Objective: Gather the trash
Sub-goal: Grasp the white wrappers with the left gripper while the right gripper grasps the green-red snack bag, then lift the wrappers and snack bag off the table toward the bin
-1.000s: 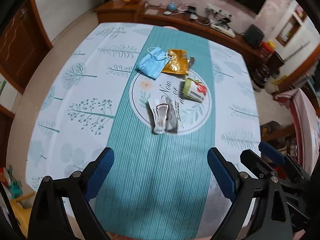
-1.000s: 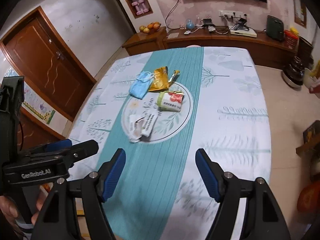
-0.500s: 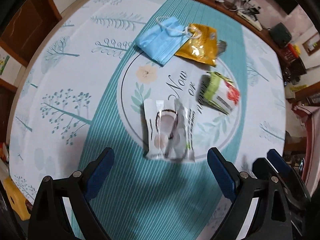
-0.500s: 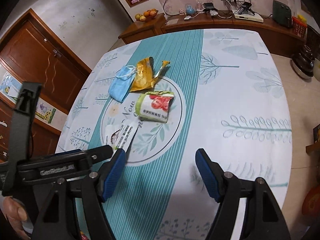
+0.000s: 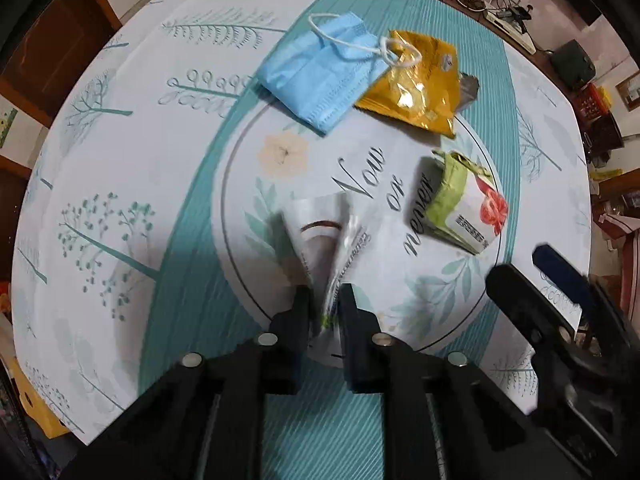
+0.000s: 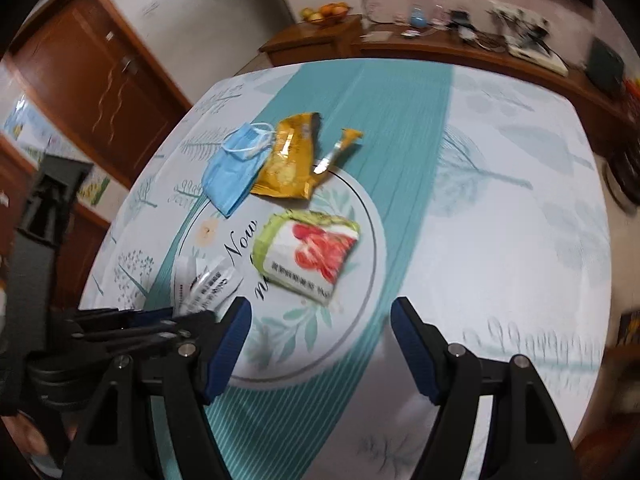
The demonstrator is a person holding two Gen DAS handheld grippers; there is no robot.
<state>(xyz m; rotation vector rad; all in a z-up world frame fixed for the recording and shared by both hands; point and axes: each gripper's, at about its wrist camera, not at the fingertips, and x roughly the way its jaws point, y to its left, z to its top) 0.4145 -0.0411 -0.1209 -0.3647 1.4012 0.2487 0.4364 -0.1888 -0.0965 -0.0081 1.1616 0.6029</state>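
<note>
The left claw (image 5: 325,308) is pinched shut on a crumpled white wrapper (image 5: 328,236) in the middle of the table (image 5: 120,160). The right claw (image 6: 320,336) hangs wide open, holding nothing, just short of a green and white packet (image 6: 308,252). Only its camera shows a wooden door (image 6: 92,80). Toward the far edge lie a blue mask (image 5: 316,76) and a gold bag (image 5: 416,84).

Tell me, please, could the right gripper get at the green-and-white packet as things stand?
Probably yes: the right gripper is open and empty, the green-and-white packet lies just ahead of its fingers, nothing between.
</note>
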